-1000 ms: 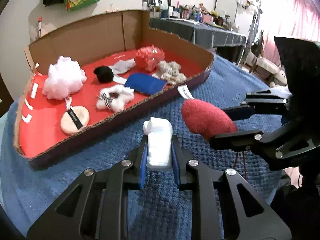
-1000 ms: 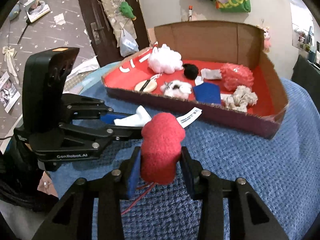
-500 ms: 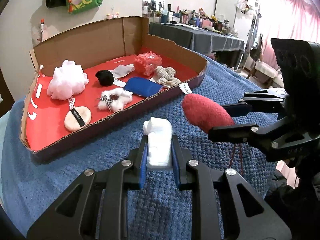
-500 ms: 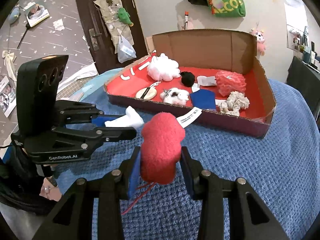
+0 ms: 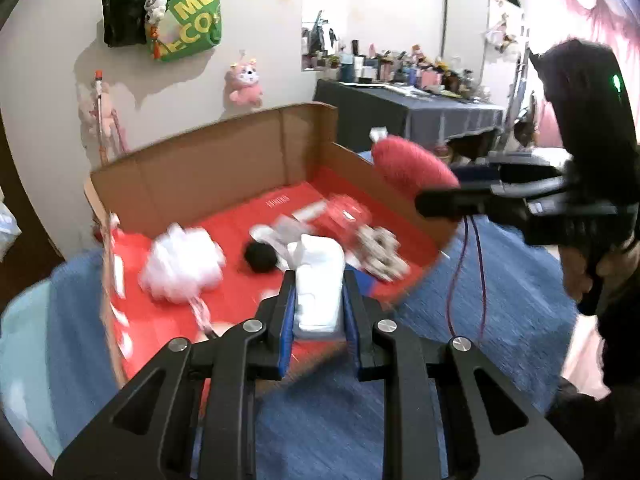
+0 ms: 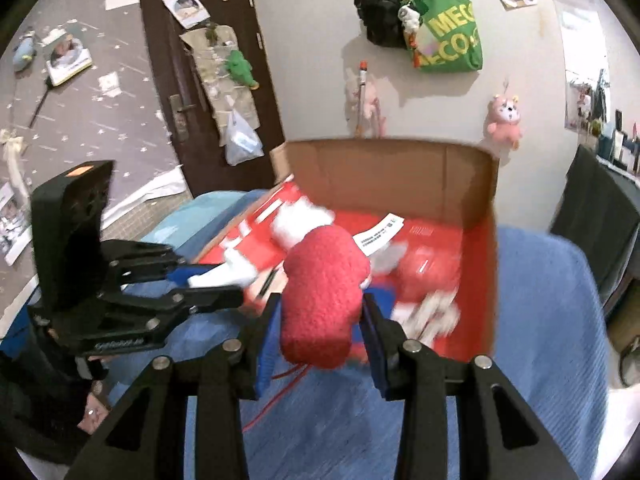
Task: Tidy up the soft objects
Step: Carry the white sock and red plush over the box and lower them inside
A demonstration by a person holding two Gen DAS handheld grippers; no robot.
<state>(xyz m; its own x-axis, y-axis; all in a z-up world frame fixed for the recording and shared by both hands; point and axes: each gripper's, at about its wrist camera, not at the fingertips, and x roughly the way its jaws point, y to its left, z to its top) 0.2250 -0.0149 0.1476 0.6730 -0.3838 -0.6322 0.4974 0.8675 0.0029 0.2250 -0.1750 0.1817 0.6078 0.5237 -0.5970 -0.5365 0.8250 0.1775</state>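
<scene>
Left wrist view: left tongs clamped on a white soft toy, held above the near edge of a cardboard box with a red floor. In the box, blurred: white puff, black ball, beige knotted rope. Blue cloth covers the surface.

Right wrist view: right tongs clamped on a red plush toy, a paper tag at its top, raised over the box's near edge. Left tongs to the left with the white soft toy.
</scene>
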